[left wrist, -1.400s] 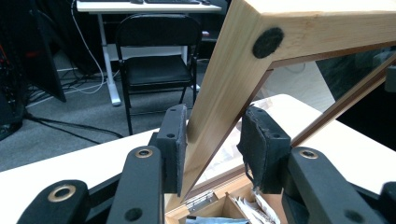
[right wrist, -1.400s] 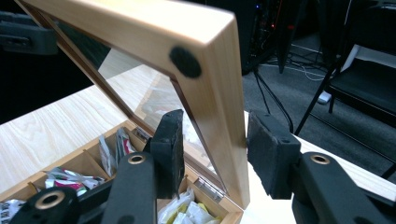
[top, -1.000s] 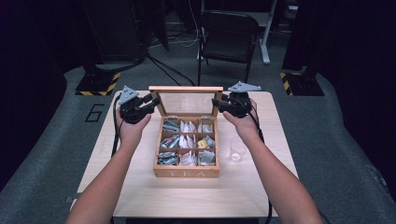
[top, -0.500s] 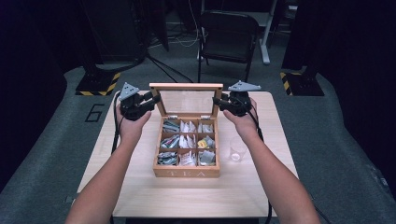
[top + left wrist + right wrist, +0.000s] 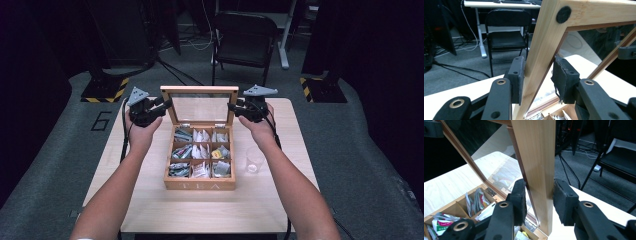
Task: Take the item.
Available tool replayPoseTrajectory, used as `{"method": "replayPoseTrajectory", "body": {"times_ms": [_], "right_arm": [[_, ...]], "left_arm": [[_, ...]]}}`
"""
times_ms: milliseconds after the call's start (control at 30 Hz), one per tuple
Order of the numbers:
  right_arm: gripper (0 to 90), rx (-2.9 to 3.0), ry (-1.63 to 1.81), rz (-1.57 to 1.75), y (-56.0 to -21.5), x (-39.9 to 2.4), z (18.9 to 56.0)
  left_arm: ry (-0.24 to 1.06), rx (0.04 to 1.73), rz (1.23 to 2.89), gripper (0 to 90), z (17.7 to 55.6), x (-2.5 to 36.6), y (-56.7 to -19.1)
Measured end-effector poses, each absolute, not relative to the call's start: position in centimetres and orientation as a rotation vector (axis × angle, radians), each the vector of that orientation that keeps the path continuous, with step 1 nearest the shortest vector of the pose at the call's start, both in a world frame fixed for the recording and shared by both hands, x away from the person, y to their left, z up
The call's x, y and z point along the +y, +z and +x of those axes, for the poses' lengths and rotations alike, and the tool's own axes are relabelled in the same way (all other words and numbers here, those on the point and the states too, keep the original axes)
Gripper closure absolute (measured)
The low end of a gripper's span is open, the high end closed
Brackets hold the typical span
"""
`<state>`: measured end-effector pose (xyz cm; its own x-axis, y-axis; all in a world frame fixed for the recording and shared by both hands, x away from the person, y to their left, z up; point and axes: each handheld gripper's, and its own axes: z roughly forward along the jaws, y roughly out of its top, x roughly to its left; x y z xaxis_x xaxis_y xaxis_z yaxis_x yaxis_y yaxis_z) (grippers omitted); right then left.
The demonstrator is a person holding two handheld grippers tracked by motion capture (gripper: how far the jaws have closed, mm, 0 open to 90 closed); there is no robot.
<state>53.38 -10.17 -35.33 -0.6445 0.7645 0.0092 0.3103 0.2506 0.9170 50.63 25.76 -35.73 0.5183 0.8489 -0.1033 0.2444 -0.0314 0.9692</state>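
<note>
A wooden tea box (image 5: 200, 185) sits mid-table with several compartments of tea bags (image 5: 201, 151). Its glass-paned lid (image 5: 199, 90) stands upright at the back. My left gripper (image 5: 167, 104) is at the lid's left edge and my right gripper (image 5: 231, 106) at its right edge. In the left gripper view the left gripper (image 5: 537, 75) has its pads on either side of the lid's wooden frame (image 5: 544, 37). In the right gripper view the right gripper (image 5: 539, 195) clamps the other side rail (image 5: 536, 150), with tea bags (image 5: 477, 200) below.
A small clear glass cup (image 5: 255, 159) stands on the table (image 5: 150, 200) just right of the box. A black folding chair (image 5: 245, 35) stands beyond the far table edge. Dark floor with cables surrounds the table.
The lid's top edge has risen a little, so the lid stands more upright. Both grippers stayed on its side edges and moved up and back with it.
</note>
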Motion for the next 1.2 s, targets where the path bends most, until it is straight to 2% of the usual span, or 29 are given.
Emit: {"method": "replayPoseTrajectory", "body": {"times_ms": [1200], "right_arm": [[63.4, 2.078, 1.381, 1.027, -35.4, -10.1, 54.7]], "left_arm": [[0.625, 0.983, 1.567, 63.1, 52.3, 25.7, -37.1]]}}
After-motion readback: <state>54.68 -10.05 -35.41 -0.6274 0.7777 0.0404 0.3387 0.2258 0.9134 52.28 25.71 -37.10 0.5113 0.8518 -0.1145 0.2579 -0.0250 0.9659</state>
